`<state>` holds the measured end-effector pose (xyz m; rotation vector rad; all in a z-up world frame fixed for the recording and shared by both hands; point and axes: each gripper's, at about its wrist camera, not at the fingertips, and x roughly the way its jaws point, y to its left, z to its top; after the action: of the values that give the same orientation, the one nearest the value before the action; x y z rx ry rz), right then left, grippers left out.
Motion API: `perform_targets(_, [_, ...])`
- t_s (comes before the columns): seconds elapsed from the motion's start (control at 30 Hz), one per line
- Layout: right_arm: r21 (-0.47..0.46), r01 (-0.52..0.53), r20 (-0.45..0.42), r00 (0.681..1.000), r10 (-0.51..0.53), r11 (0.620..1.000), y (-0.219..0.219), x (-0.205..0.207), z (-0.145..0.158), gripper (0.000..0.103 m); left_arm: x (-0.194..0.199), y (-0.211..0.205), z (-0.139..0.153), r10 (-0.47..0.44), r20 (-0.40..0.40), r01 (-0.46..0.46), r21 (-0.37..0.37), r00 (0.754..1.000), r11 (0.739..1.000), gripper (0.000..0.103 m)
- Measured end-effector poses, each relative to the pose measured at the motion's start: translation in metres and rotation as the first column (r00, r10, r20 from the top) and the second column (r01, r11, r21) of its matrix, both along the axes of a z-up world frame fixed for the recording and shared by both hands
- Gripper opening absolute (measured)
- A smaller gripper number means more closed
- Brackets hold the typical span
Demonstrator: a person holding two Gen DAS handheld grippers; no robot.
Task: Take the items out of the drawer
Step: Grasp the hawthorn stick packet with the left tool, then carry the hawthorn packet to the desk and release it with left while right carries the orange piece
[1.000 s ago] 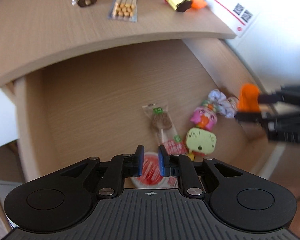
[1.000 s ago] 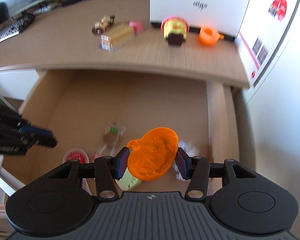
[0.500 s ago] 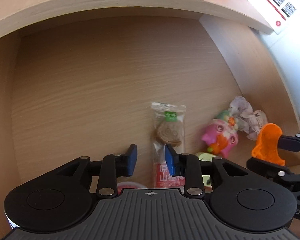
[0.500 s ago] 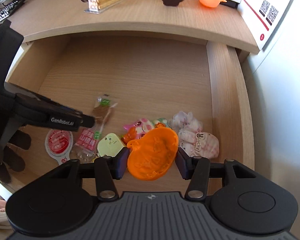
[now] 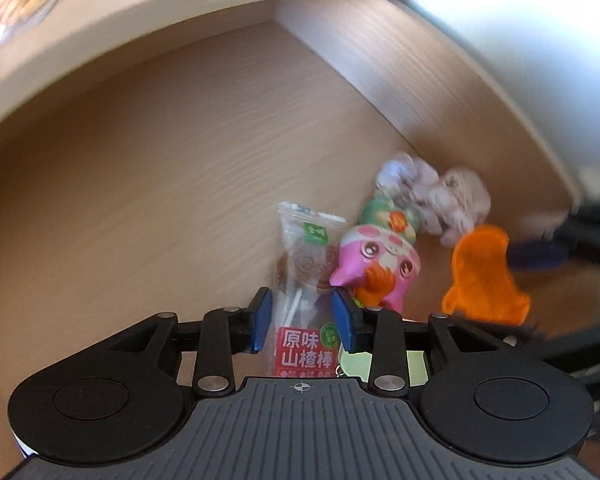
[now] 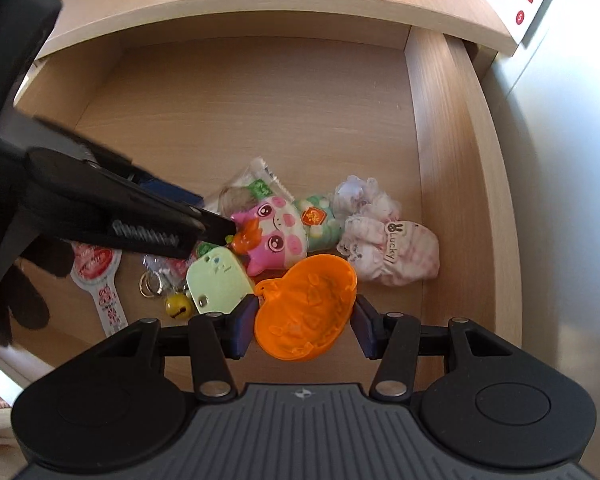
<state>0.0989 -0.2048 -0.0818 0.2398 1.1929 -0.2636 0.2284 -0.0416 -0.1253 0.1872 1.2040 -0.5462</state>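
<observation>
Progress so far: a few items already sit up on the worktop (image 6: 340, 4), but most are still in the drawer (image 6: 456, 184). Right gripper (image 6: 304, 322) has its jaws clamped on the orange mould (image 6: 306, 306). Left gripper (image 5: 302, 324) jaws have just been opening, now straddling the lollipop packet (image 5: 306, 280) without pinching it. Pink toy (image 6: 278, 232), green tag (image 6: 216, 280) and cloth bundle (image 6: 388, 240) remain.

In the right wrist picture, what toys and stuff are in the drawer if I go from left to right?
Red-and-white paddle packet → key rings → yellow bell → pale green toy → pink pig toy → white "Lucky" cloth bundle.
</observation>
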Motion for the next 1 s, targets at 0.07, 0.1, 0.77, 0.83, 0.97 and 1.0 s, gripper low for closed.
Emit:
perform_targets(0.07, [-0.003, 0.008, 0.009, 1.0, -0.008, 1.0, -0.002, 0.0, 0.002, 0.05, -0.004, -0.01, 0.0, -0.026, 0.021, 0.025, 0.042, 0.999, 0.999, 0.039])
perform_targets(0.1, [-0.007, 0.012, 0.012, 1.0, -0.012, 1.0, -0.003, -0.001, 0.003, 0.05, -0.005, -0.013, 0.0, -0.024, 0.025, 0.023, 0.054, 0.999, 0.998, 0.039])
perform_targets(0.77, [-0.035, 0.07, 0.156, 0.986, -0.064, 0.997, 0.004, 0.0, 0.062, 0.05, -0.041, 0.087, 0.104, 0.2, 0.052, -0.185, -0.212, 0.978, 0.96, 0.029])
perform_targets(0.83, [-0.055, 0.095, 0.234, 0.969, -0.079, 0.994, -0.001, 0.0, 0.092, 0.05, -0.038, 0.112, 0.154, 0.265, 0.174, -0.214, -0.265, 0.948, 0.94, 0.029])
perform_targets(0.97, [-0.11, 0.194, 0.426, 0.895, -0.13, 0.975, -0.02, 0.009, 0.161, 0.05, -0.019, 0.162, 0.237, 0.405, 0.392, -0.286, -0.328, 0.826, 0.9, 0.029])
perform_targets(1.0, [-0.123, 0.22, 0.468, 0.873, -0.139, 0.968, -0.026, 0.014, 0.174, 0.05, -0.011, 0.169, 0.246, 0.429, 0.426, -0.306, -0.327, 0.797, 0.894, 0.029])
